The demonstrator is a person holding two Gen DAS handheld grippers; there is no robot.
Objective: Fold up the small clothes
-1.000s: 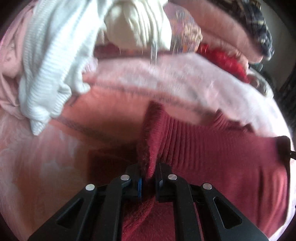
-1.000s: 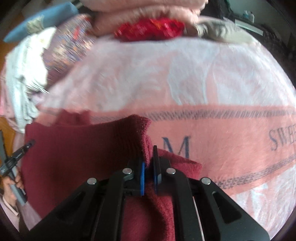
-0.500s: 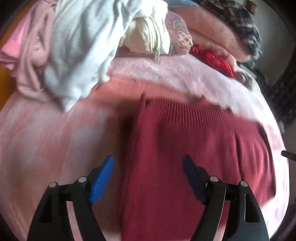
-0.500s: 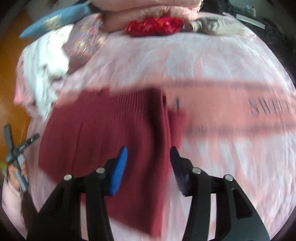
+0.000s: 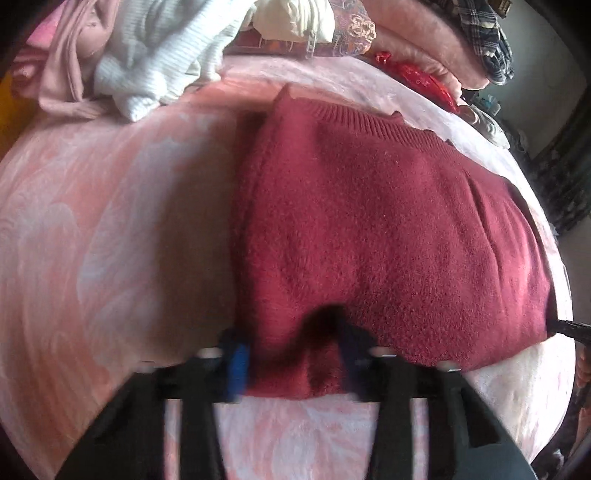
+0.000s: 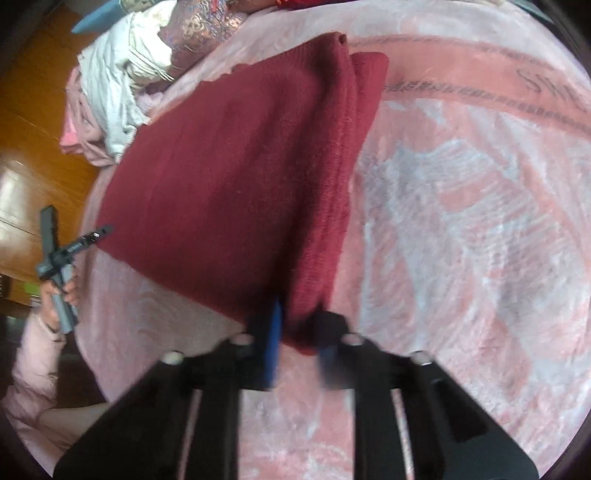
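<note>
A dark red knitted sweater (image 5: pixel 388 221) (image 6: pixel 229 177) lies folded flat on the pink blanket (image 5: pixel 92 221) (image 6: pixel 461 221). My left gripper (image 5: pixel 295 354) is at its near edge, and its jaws are closing with a bunched fold of the red knit pressed between the pads. My right gripper (image 6: pixel 301 343) is shut on the sweater's near right corner. The right wrist view also shows the left gripper (image 6: pixel 70 251) at the sweater's left corner, held by a hand (image 6: pixel 62 295) in a pink sleeve.
A heap of white knitwear (image 5: pixel 159 55) and pale pink clothes (image 5: pixel 62 66) lies at the blanket's far left. Folded pink blankets (image 5: pixel 424 48) and a plaid cloth (image 5: pixel 487 33) are stacked far right. Wooden floor (image 6: pixel 33 110) shows beyond the left edge.
Both grippers let go of the sweater's raised edge, opened, drew back toward its near edge and closed on it. The sweater now lies flat.
</note>
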